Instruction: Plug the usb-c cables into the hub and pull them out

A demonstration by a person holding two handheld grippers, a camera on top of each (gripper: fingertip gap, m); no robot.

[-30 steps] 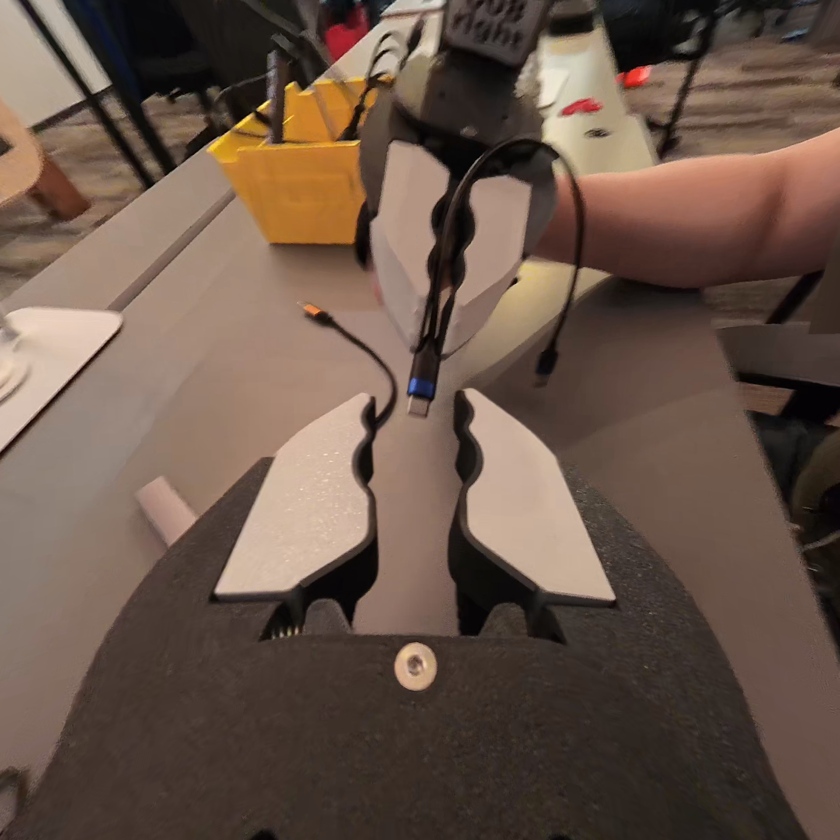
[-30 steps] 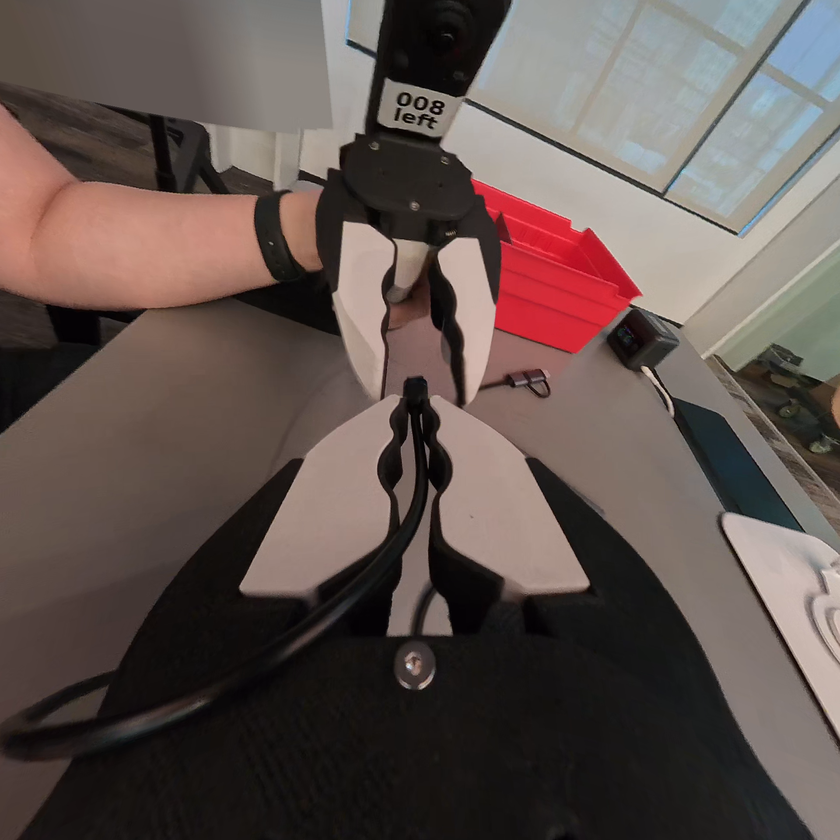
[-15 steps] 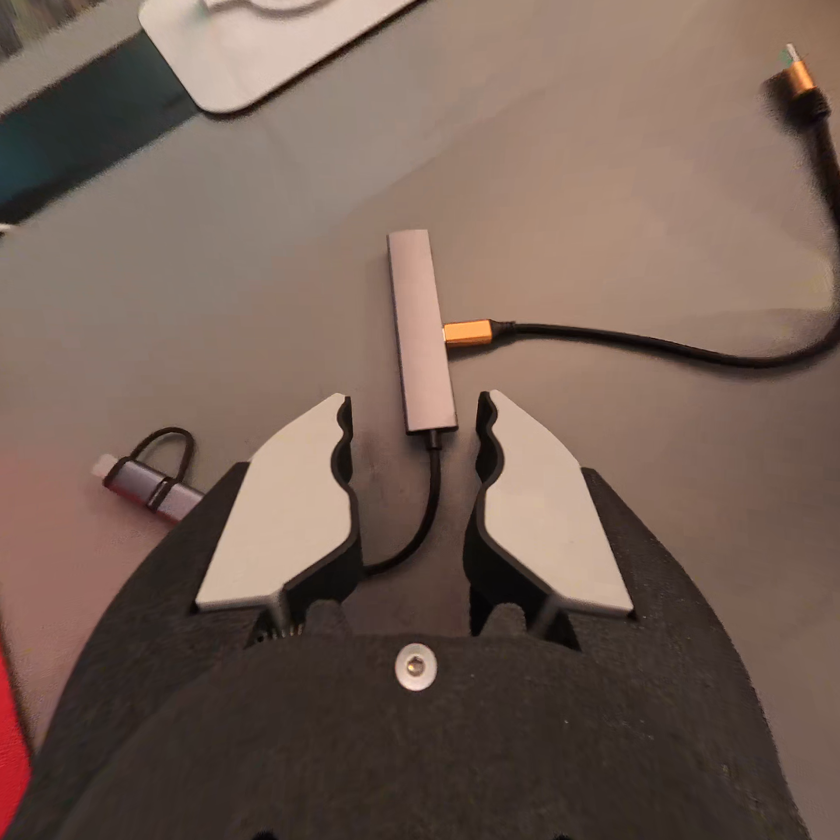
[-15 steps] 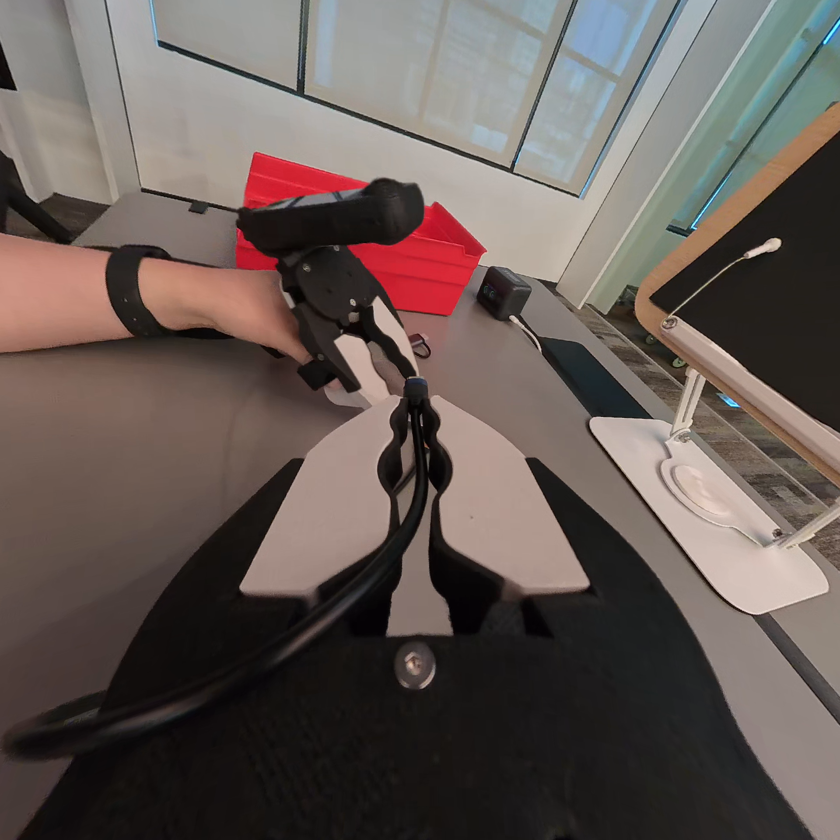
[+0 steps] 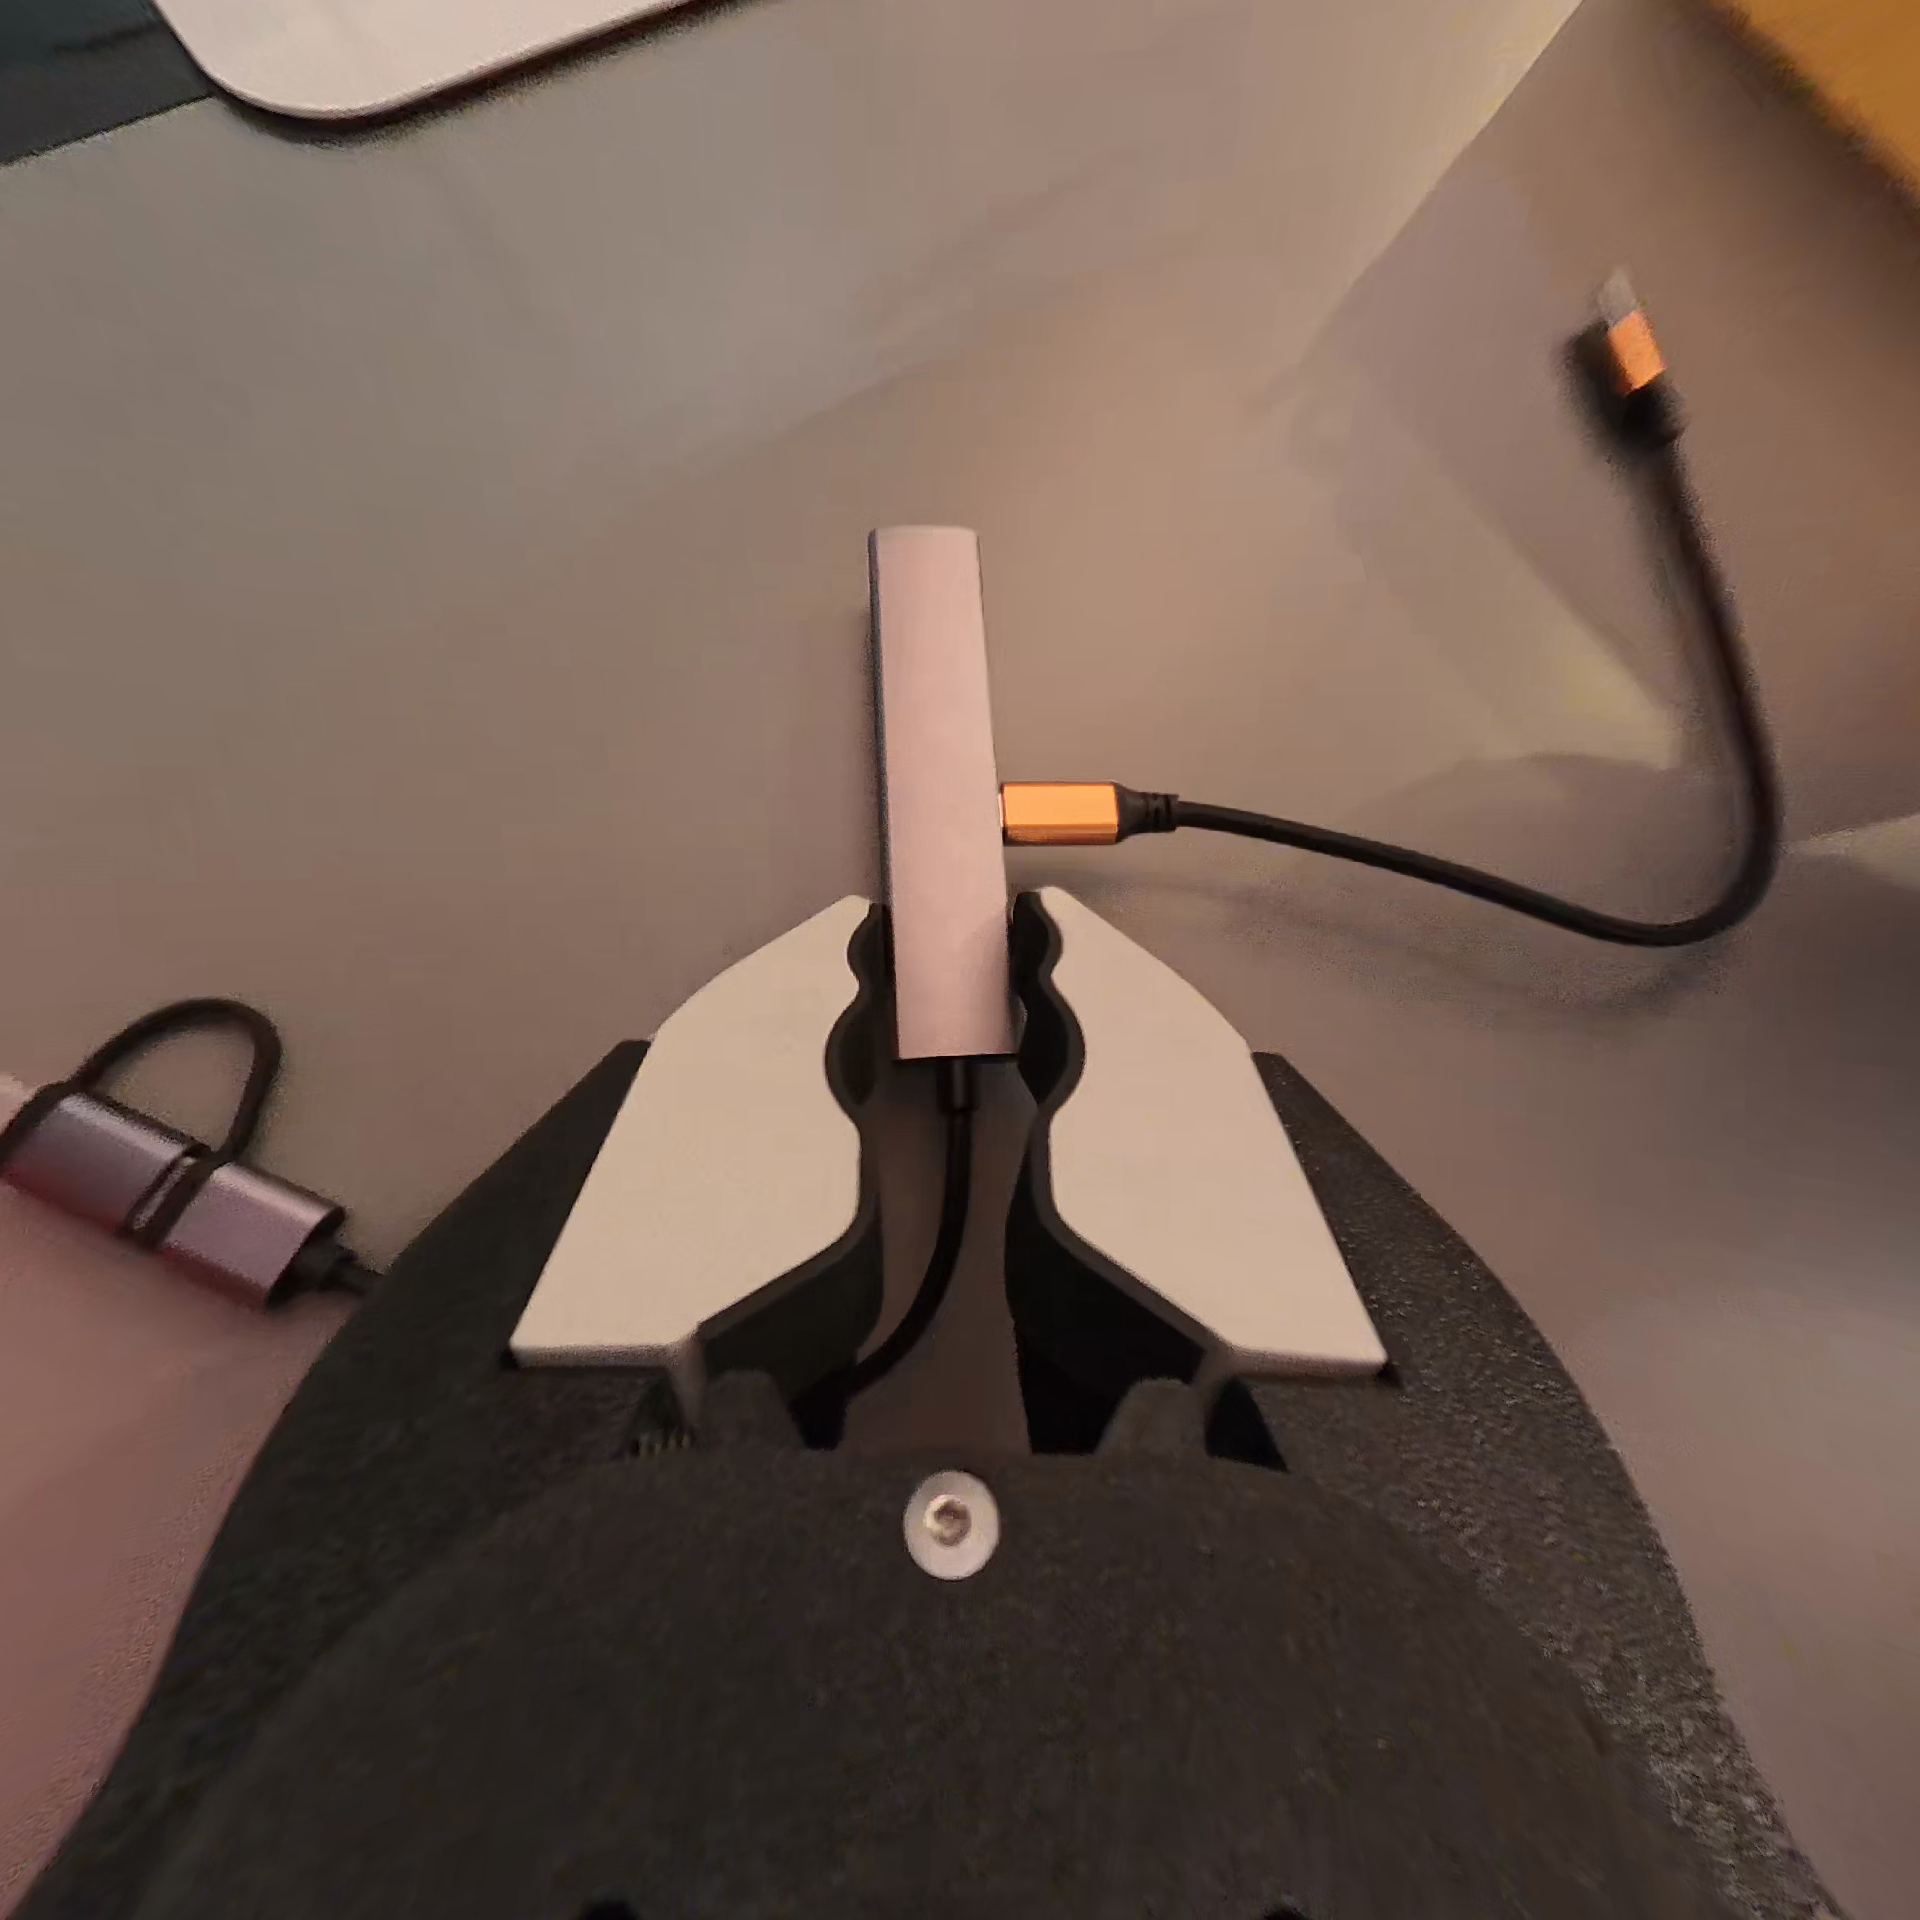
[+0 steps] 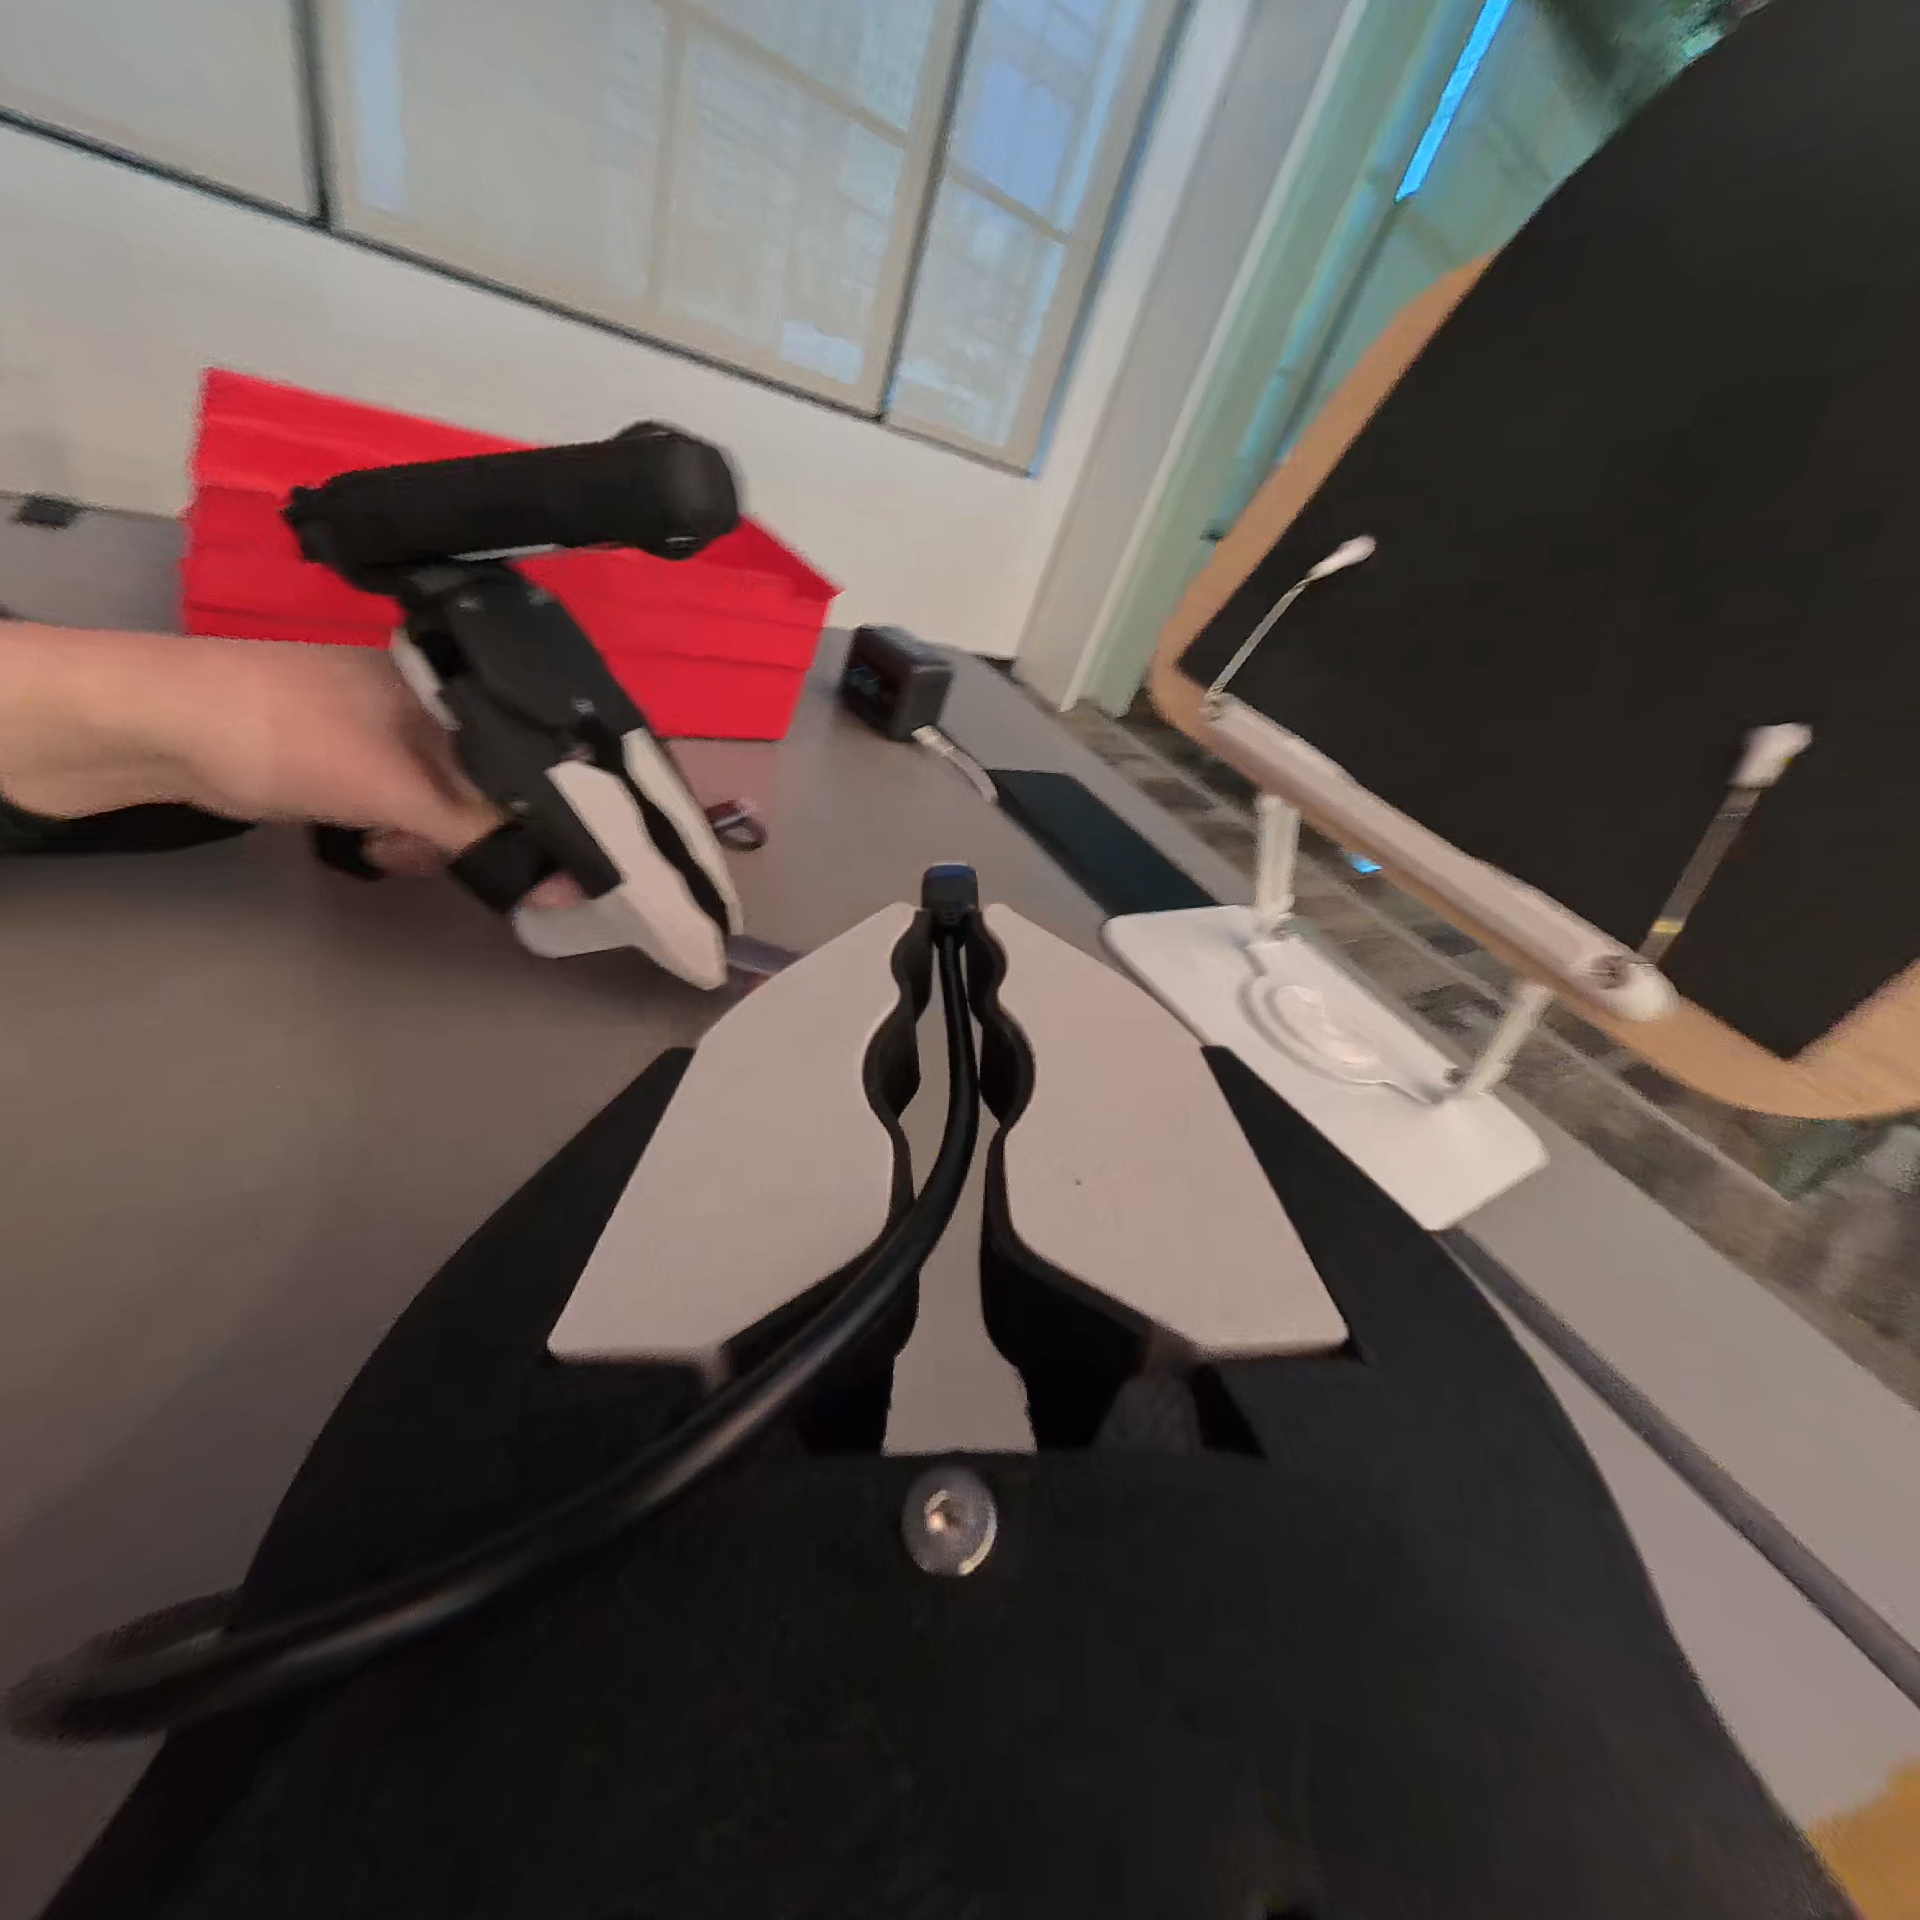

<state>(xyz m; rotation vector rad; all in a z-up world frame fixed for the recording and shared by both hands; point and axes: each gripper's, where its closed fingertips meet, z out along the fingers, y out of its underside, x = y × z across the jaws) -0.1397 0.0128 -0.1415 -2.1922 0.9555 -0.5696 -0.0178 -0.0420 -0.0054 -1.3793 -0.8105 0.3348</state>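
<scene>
Gripping: left tongs [image 5: 945, 914] hub [image 5: 932, 717], right tongs [image 6: 948, 912] cable [image 6: 940, 1101].

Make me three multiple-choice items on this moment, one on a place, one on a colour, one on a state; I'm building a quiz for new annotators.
1. Where is the cable with the orange plug plugged in?
A. the hub's right side
B. the hub's far end
C. the red bin

2. What colour is the hub?
A. yellow
B. grey
C. green

3. What are the right tongs doing?
A. standing open and empty
B. gripping the hub
C. pinching a black cable

Answers: 
1 A, the orange plug meets the hub's right edge. 
2 B, its slim body is metallic grey between the left tongs. 
3 C, the black cable runs between the closed fingers, its plug poking past the tips.
</scene>
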